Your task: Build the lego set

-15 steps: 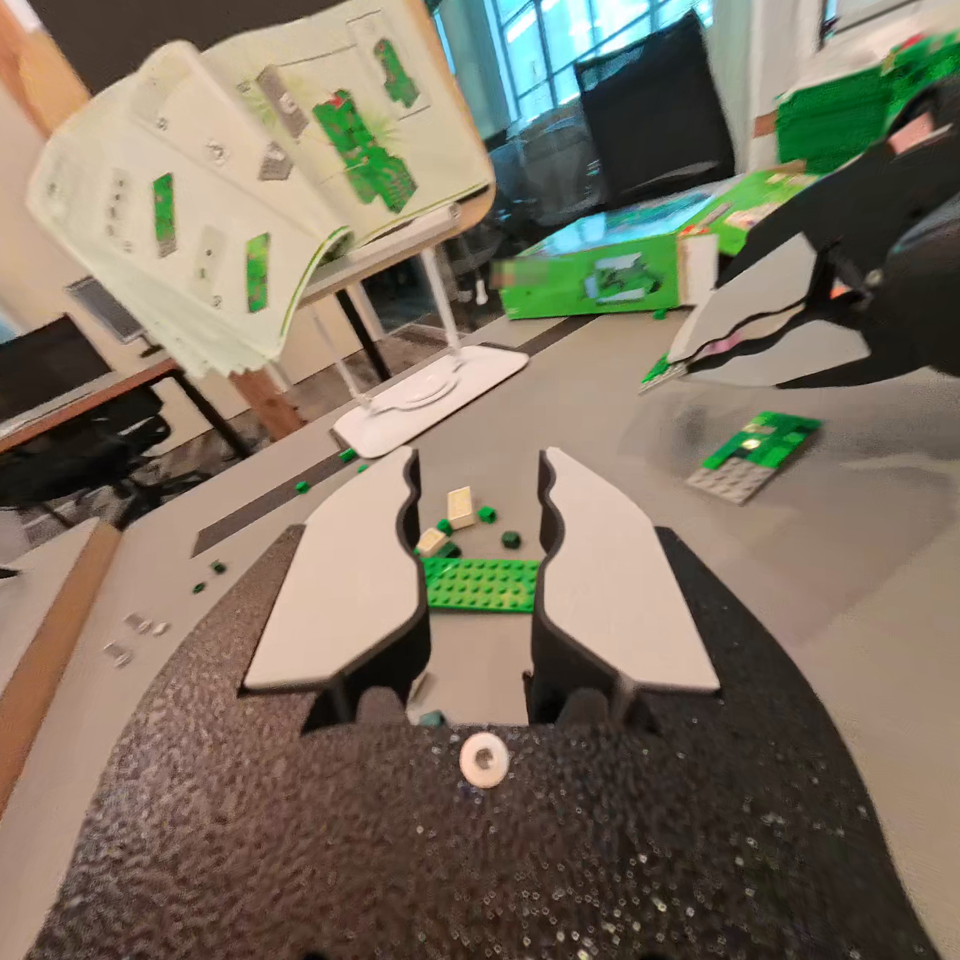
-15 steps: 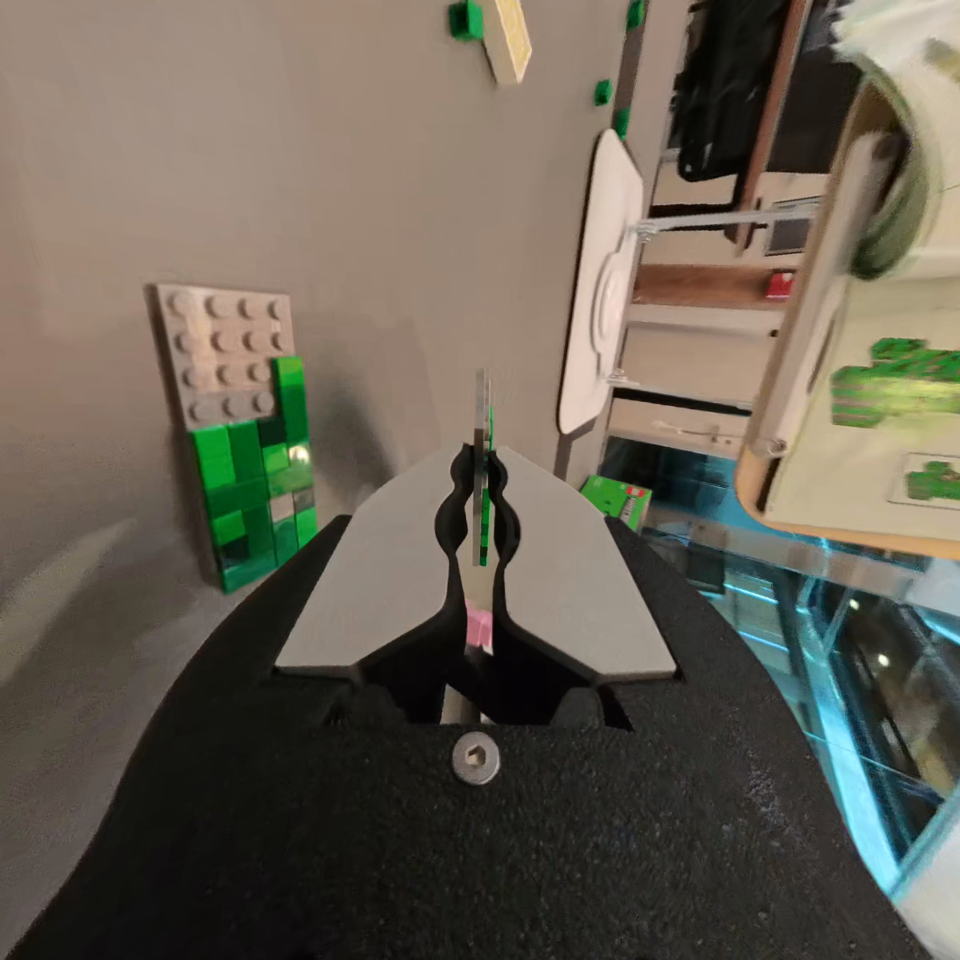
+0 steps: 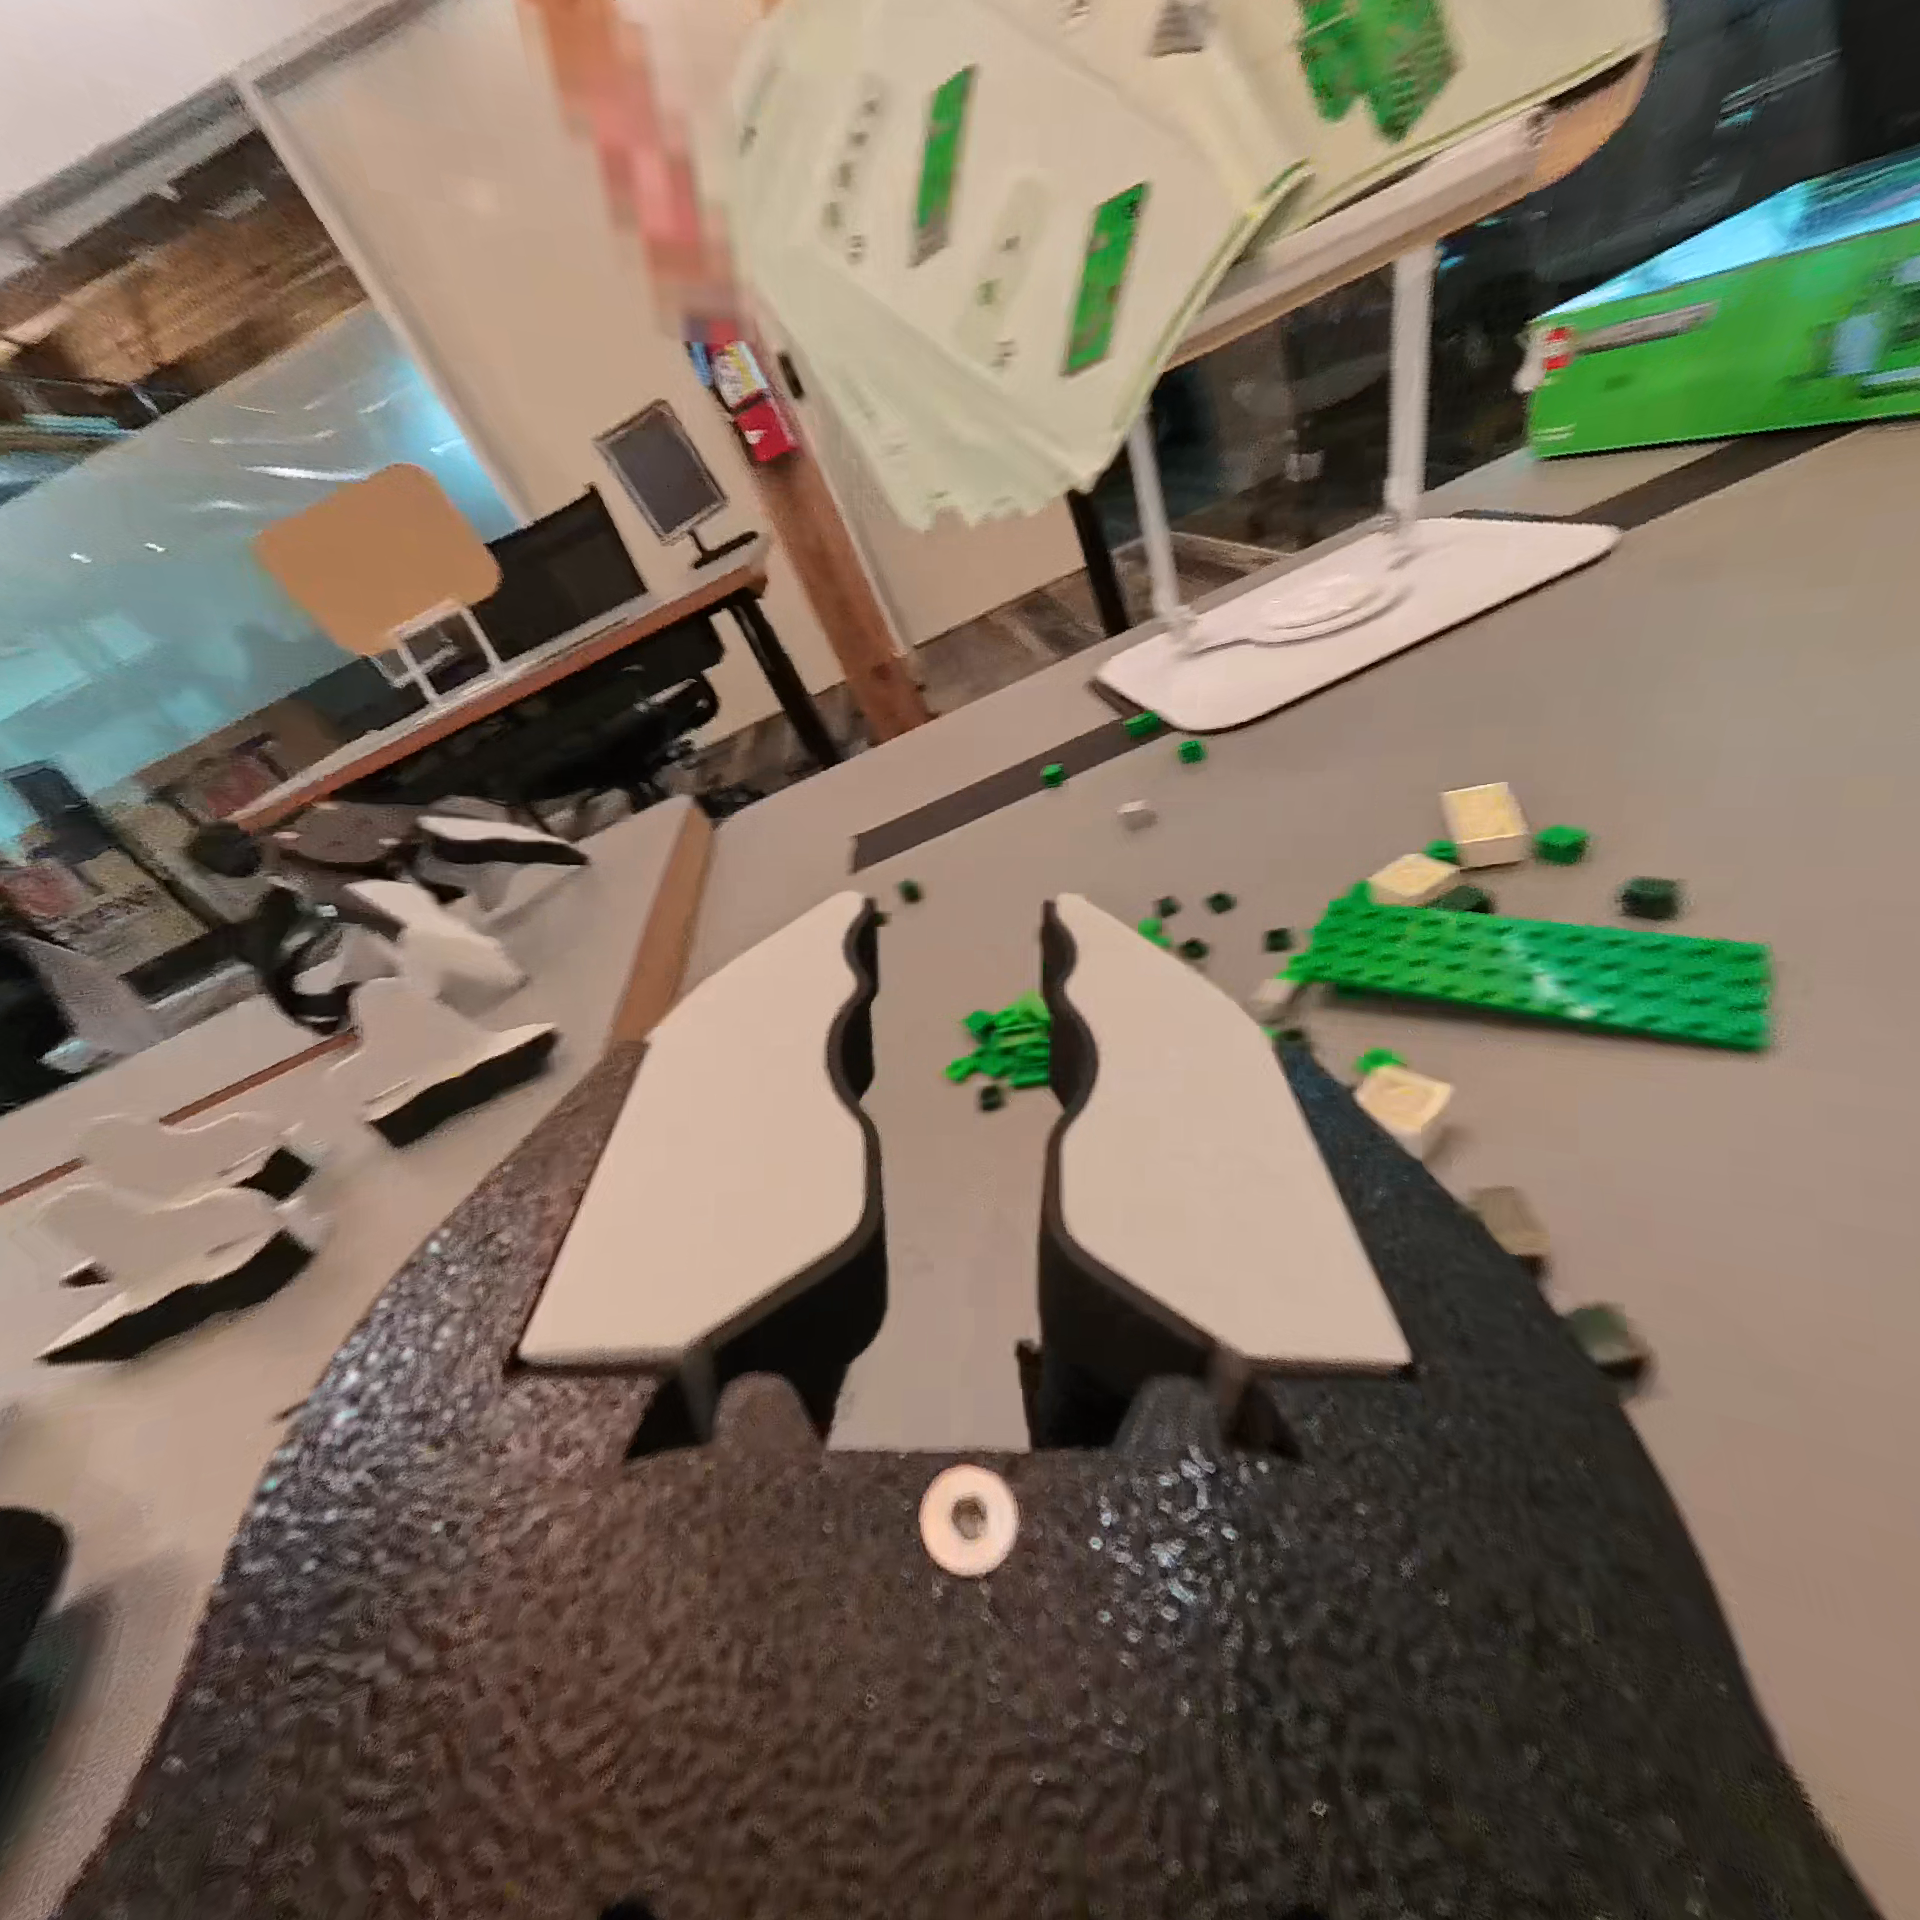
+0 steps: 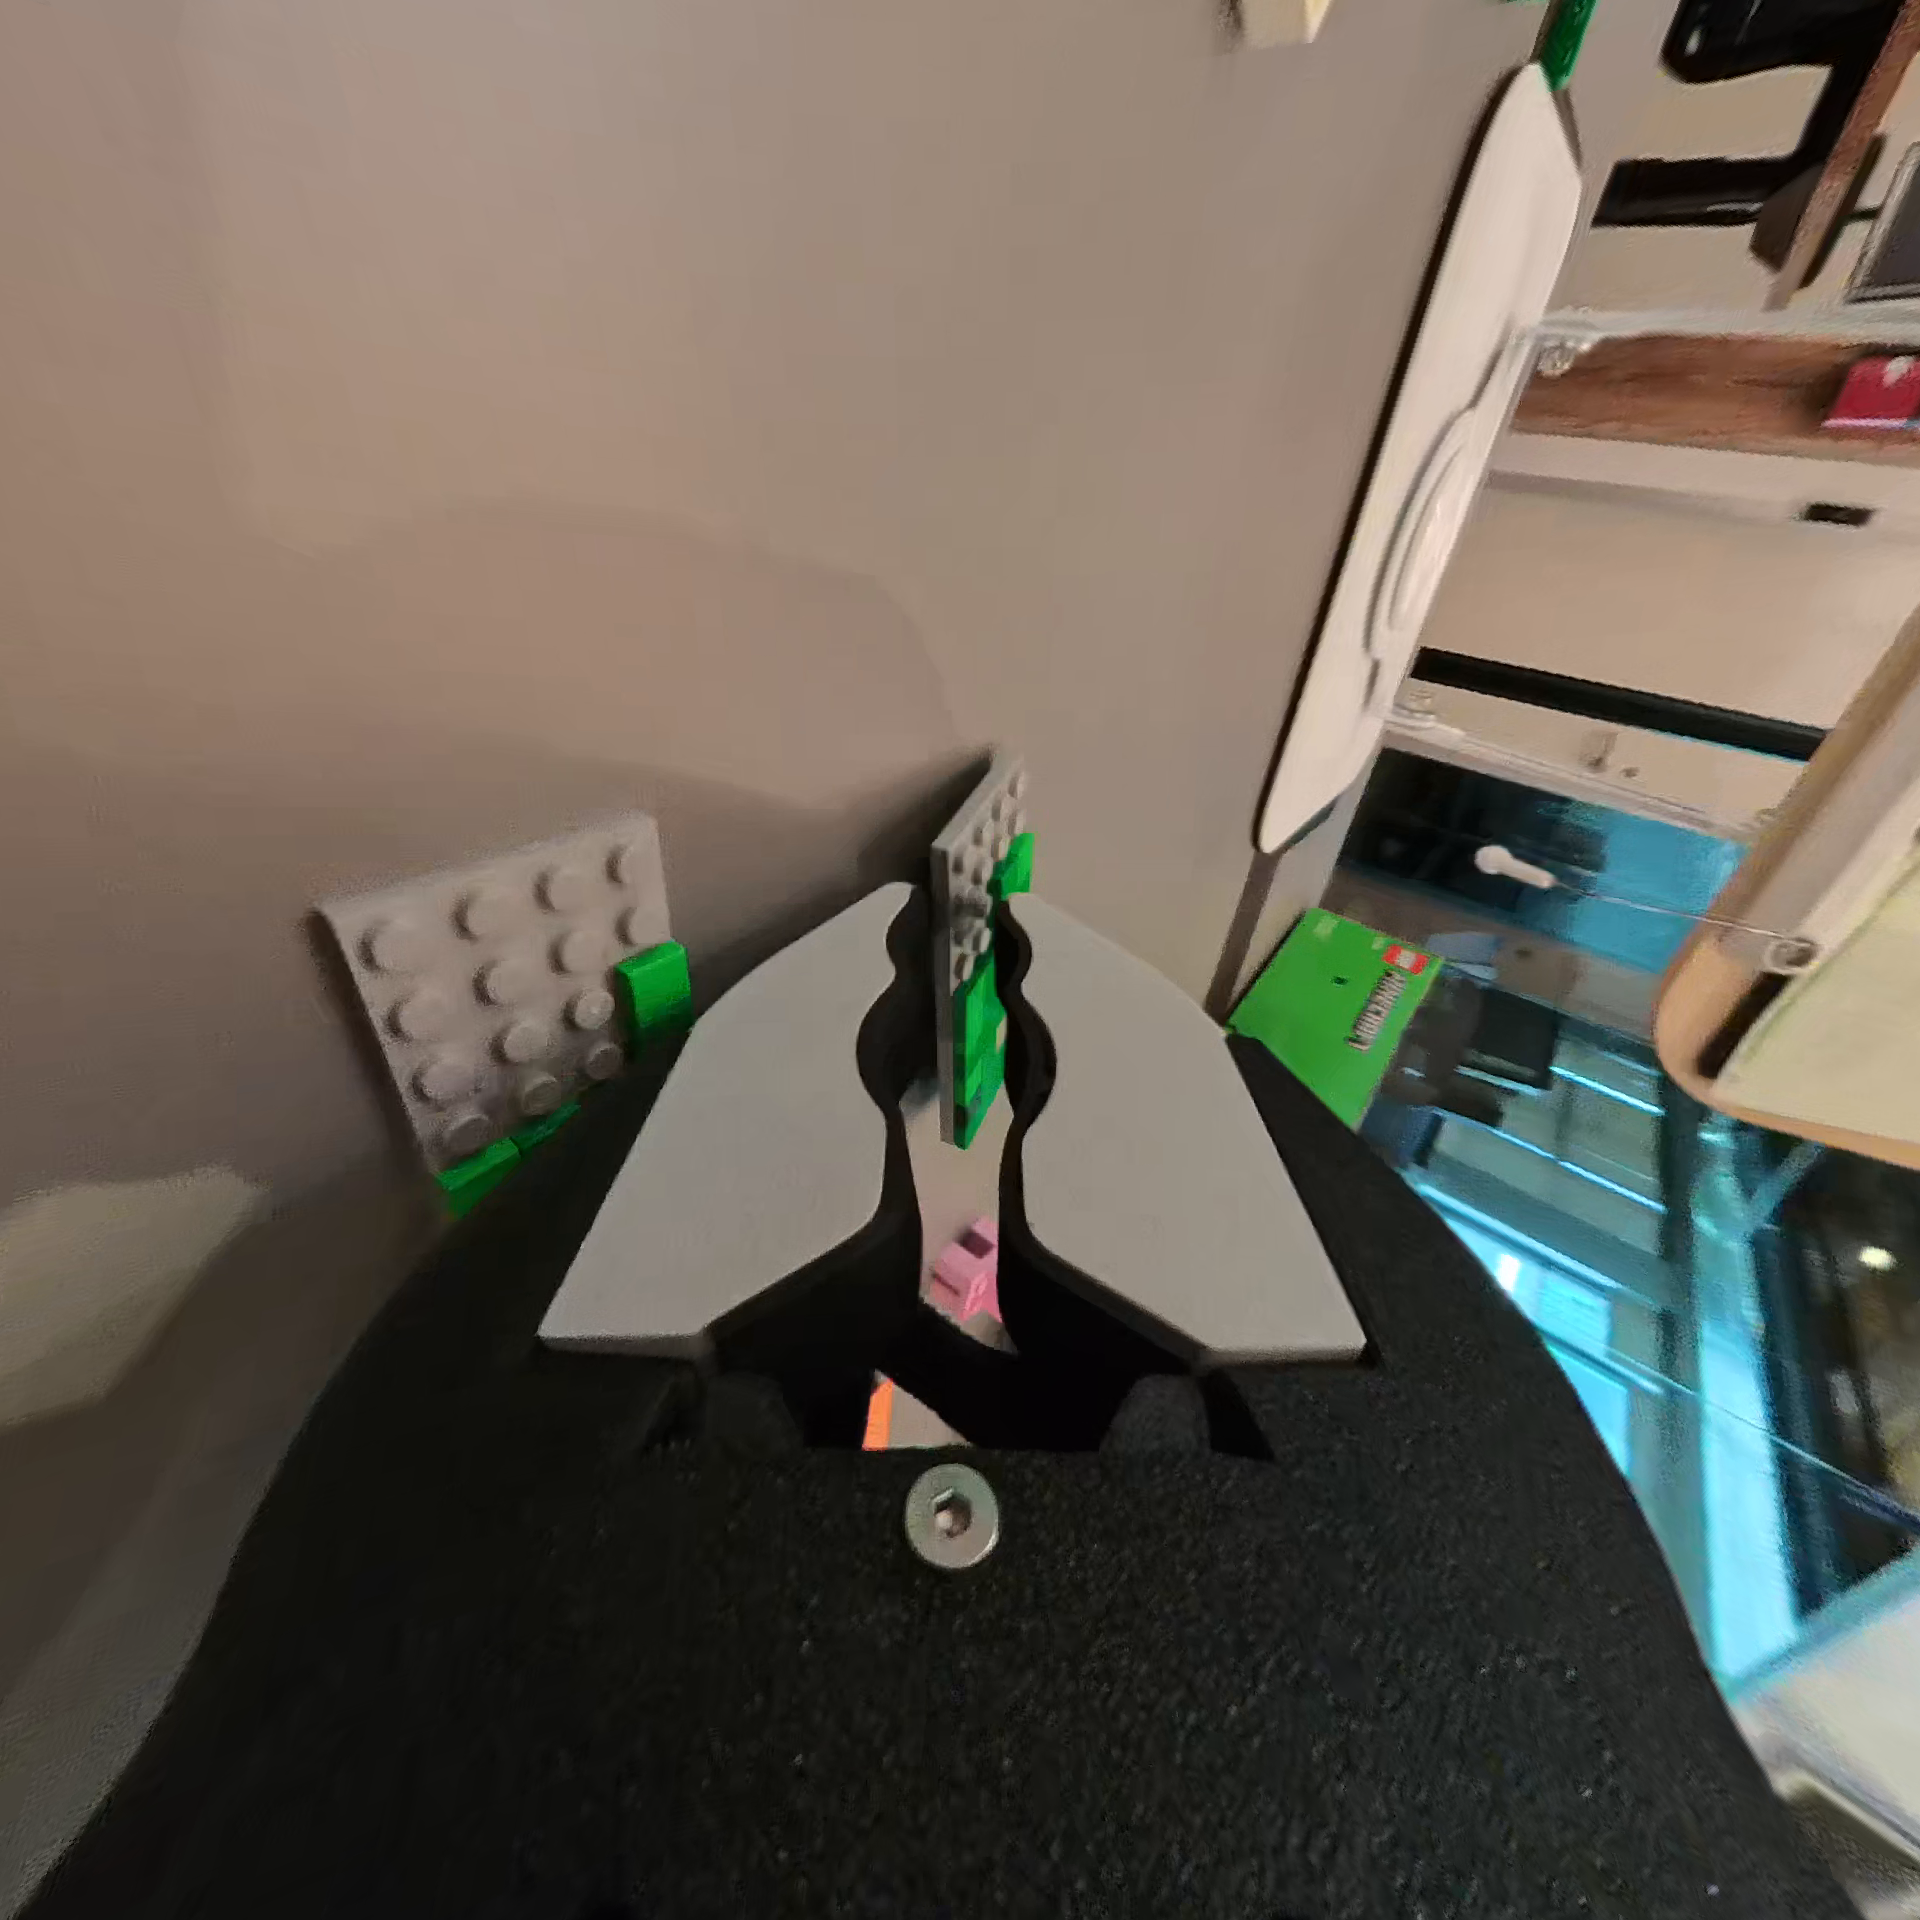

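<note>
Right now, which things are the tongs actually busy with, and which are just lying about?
In use: right tongs gripping a grey-and-green studded plate; left tongs, open, over a heap of small green pieces.
Lying about: large green plate, cream blocks, second grey plate, booklet stand.

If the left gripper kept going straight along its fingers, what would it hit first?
Most likely the heap of small green bricks on the grey table, lying in the gap just inside the right finger. The left gripper is open and empty. Depth is hard to judge; beyond the heap, only bare table.
</note>
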A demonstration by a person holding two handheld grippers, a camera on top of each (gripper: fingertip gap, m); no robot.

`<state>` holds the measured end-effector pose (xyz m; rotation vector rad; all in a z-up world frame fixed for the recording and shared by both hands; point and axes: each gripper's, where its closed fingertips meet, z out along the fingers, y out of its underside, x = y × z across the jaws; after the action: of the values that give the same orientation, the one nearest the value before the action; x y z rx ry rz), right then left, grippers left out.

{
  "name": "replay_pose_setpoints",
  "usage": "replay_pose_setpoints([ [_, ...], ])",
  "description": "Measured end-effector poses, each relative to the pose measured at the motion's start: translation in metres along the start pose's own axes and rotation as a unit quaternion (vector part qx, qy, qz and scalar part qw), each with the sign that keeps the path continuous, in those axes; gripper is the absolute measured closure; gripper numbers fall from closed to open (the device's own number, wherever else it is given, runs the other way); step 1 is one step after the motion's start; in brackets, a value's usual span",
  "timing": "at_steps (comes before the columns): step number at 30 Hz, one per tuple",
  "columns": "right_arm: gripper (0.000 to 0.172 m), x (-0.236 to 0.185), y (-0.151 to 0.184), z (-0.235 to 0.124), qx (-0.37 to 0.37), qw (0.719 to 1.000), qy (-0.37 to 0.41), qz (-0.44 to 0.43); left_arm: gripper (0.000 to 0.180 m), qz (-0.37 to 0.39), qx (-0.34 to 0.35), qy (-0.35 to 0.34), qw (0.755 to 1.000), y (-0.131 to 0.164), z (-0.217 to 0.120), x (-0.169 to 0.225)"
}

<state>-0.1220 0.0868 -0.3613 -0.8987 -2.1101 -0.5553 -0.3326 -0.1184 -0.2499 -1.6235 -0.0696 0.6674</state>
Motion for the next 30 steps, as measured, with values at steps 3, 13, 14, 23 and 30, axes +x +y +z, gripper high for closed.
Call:
replay_pose_setpoints([
  [3,0.148,-0.003,-0.010,-0.011,0.019,0.998,-0.057,0.029,0.157,0.023,0.005,-0.068,0.997,0.012,-0.001,-0.035],
  [13,0.153,0.061,-0.115,-0.084,0.262,0.918,-0.232,0.187,0.161,-0.018,0.060,-0.072,0.995,0.012,0.029,-0.057],
  [14,0.153,0.071,-0.131,-0.077,0.275,0.909,-0.246,0.192,0.161,-0.021,0.064,-0.062,0.996,0.012,0.032,-0.057],
  [23,0.163,0.090,-0.232,-0.012,0.179,0.747,-0.518,0.376,0.164,-0.014,0.082,-0.028,0.996,0.007,0.032,-0.045],
  [30,0.160,0.075,-0.241,0.007,0.177,0.857,-0.440,0.202,0.177,-0.042,0.083,-0.020,0.995,0.009,0.029,-0.048],
])
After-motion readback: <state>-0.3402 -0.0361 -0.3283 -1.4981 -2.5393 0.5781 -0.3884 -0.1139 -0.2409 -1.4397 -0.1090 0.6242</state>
